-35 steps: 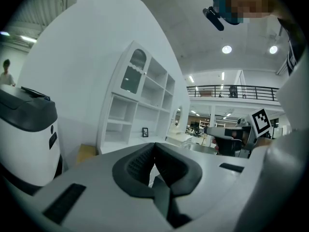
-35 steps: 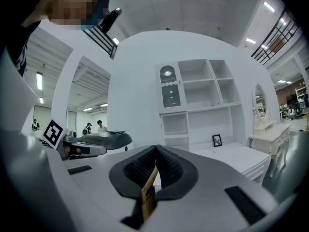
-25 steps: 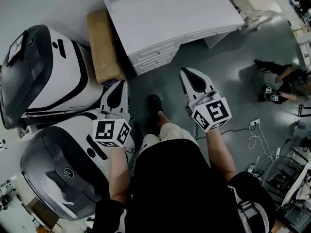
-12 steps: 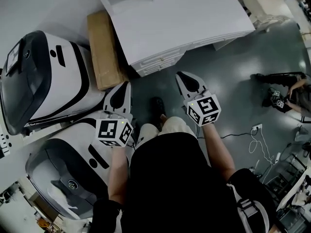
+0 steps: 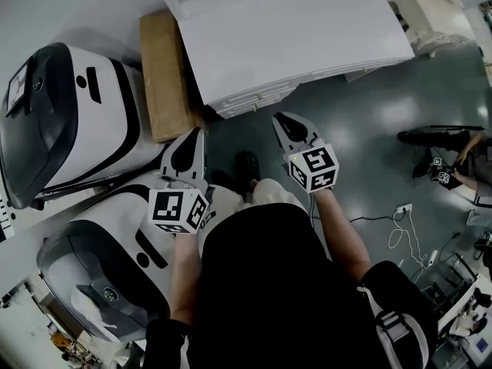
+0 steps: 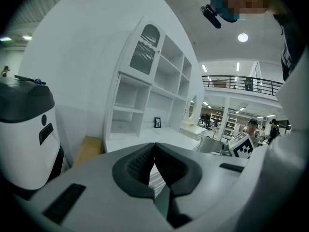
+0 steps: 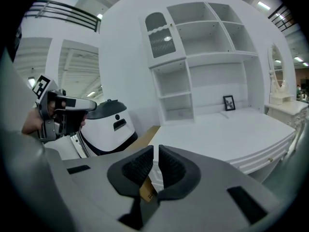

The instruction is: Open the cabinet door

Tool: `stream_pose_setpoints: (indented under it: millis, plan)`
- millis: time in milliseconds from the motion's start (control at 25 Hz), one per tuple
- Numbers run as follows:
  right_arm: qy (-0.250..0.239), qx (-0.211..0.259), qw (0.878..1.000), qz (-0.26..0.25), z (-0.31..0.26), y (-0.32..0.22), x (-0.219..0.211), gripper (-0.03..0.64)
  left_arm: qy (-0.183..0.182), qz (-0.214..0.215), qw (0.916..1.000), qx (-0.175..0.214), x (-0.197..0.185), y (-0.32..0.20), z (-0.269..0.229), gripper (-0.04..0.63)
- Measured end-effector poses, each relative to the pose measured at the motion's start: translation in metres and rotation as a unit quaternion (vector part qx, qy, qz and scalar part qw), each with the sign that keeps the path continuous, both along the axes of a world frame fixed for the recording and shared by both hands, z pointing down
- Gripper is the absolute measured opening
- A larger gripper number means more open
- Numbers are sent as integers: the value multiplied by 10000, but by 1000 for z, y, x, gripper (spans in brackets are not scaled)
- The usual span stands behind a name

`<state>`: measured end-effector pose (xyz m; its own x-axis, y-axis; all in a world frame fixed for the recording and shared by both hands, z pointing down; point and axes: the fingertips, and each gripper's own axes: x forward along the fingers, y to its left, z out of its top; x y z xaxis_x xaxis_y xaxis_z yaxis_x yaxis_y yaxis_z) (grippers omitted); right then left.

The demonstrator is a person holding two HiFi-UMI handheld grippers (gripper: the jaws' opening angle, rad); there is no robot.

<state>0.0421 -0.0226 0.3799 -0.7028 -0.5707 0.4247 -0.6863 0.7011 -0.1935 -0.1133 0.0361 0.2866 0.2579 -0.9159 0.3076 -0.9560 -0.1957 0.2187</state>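
Note:
The white cabinet (image 5: 292, 29) is a desk with a shelf hutch on top. Its small door with an arched slatted panel (image 7: 161, 35) sits shut at the hutch's upper left and also shows in the left gripper view as the door (image 6: 145, 50). My left gripper (image 5: 197, 133) is shut and empty, its pads meeting at the tips (image 6: 154, 146). It hangs beside the cardboard box, short of the desk's corner. My right gripper (image 5: 279, 118) hovers just before the desk's drawer front (image 5: 246, 98). Its jaws (image 7: 156, 150) are opening, a narrow gap with nothing between them.
A flat cardboard box (image 5: 163, 75) leans by the desk's left side. Two big white-and-black machines (image 5: 69, 121) (image 5: 108, 267) crowd the left. My shoe (image 5: 246, 164) is on the grey floor. Another person (image 5: 453, 160) and cables (image 5: 403, 221) are at the right.
Both grippers have come closer to the desk front. The right one moved left and toward the drawers. The left one shifted only a little.

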Motion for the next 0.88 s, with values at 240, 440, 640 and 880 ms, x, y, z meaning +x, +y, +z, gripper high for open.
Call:
stream_pose_setpoints:
  millis: [240, 440, 640, 880]
  plan:
    - [146, -199, 9997, -62, 27, -5, -8, 60, 44, -77, 9999, -65, -7, -3, 8, 23]
    - [260, -330, 9991, -57, 51, -11, -13, 72, 79, -40, 9998, -187, -6, -8, 22, 23]
    - [392, -465, 9981, 8, 78, -16, -15, 77, 77, 46, 9994, -336, -2, -9, 35, 23]
    - [481, -570, 9972, 95, 112, -27, -16, 86, 126, 53, 9989, -459, 2, -13, 48, 23]
